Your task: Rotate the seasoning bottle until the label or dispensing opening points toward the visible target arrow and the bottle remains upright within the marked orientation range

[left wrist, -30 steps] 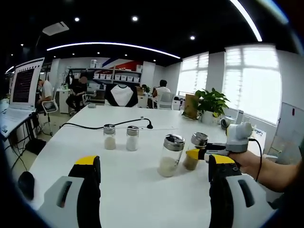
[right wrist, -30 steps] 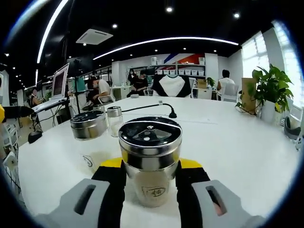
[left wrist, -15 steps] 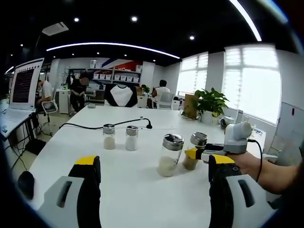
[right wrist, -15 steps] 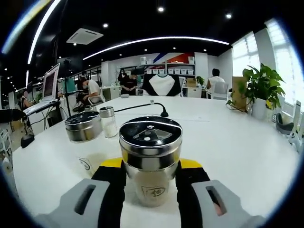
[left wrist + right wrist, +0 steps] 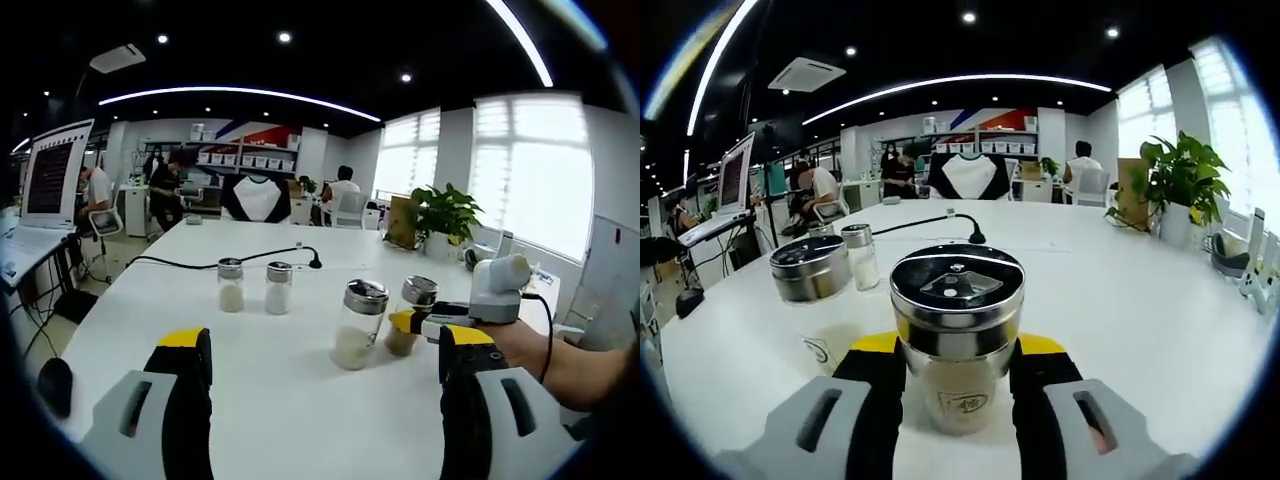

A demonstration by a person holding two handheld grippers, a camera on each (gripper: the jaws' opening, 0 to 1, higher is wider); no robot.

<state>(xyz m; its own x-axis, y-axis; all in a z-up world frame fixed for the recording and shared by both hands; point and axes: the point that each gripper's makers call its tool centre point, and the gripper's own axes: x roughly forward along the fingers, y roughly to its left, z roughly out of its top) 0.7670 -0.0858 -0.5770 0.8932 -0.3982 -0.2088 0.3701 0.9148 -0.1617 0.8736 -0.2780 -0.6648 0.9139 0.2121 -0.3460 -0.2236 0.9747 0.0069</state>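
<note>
A glass seasoning bottle (image 5: 956, 385) with a steel cap (image 5: 956, 290) stands upright on the white table (image 5: 1140, 300). My right gripper (image 5: 956, 375) is shut on its body, with a small printed mark facing the camera. In the left gripper view the same bottle (image 5: 408, 322) holds brownish seasoning, and the right gripper (image 5: 412, 328) grips it from the right, held by a person's hand (image 5: 530, 345). A taller bottle of white seasoning (image 5: 358, 326) stands just left of it, also seen as bottle (image 5: 812, 295). My left gripper (image 5: 325, 348) hangs open near the table's front.
Two small shakers (image 5: 231, 287) (image 5: 278, 289) stand further back on the table. A black cable (image 5: 200, 263) runs across behind them. A potted plant (image 5: 443, 215) sits at the far right, a laptop (image 5: 55, 175) at the left. People sit at desks in the background.
The right gripper view has swung a little, so the room has slid left behind the gripped bottle, which keeps its place between the jaws. The left gripper has stayed still.
</note>
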